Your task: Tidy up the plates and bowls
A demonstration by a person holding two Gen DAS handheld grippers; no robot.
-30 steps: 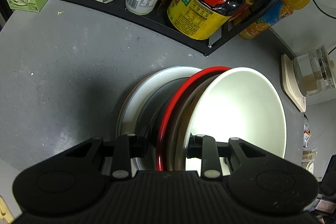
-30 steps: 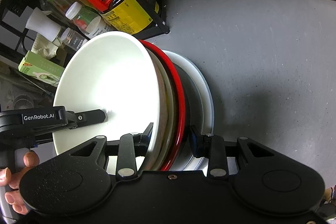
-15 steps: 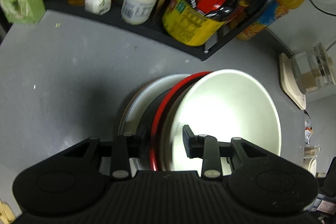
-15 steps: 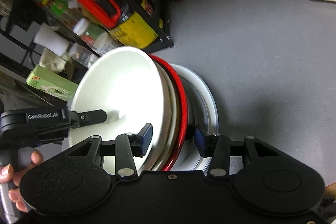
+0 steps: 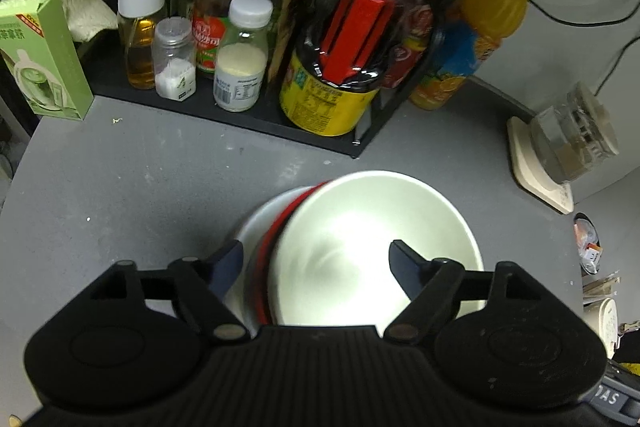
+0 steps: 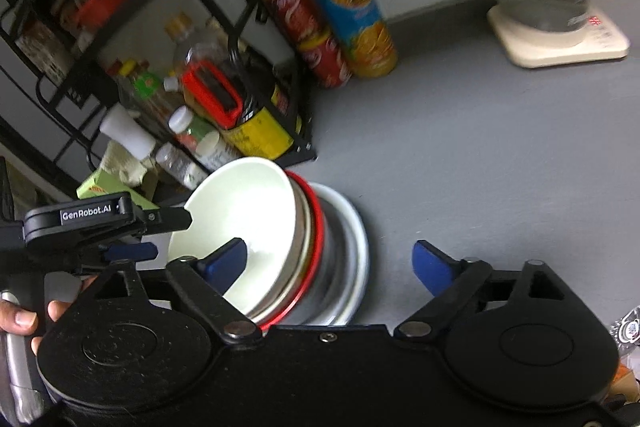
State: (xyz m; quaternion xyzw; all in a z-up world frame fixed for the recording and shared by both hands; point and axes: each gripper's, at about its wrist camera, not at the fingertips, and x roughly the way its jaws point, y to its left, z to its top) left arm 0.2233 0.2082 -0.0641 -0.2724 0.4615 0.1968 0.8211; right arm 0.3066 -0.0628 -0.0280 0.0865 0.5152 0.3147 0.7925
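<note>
Dishes in the left wrist view: white bowl (image 5: 372, 247) nested on a red-rimmed plate (image 5: 266, 267) and white plate (image 5: 256, 227) on the grey counter (image 5: 140, 187), below the left gripper (image 5: 316, 263), whose jaws stand wide apart. Only the right wrist view shows the left gripper (image 6: 160, 235) from the side and the hand (image 6: 24, 319) holding it. The right gripper (image 6: 328, 263) is spread too. Half a second ago both grippers clamped the stack's rims; now both have released.

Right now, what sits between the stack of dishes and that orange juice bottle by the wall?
In the right wrist view, only bare grey counter separates the stack of dishes from the orange juice bottle; the black rack's corner juts close on the left.
</note>
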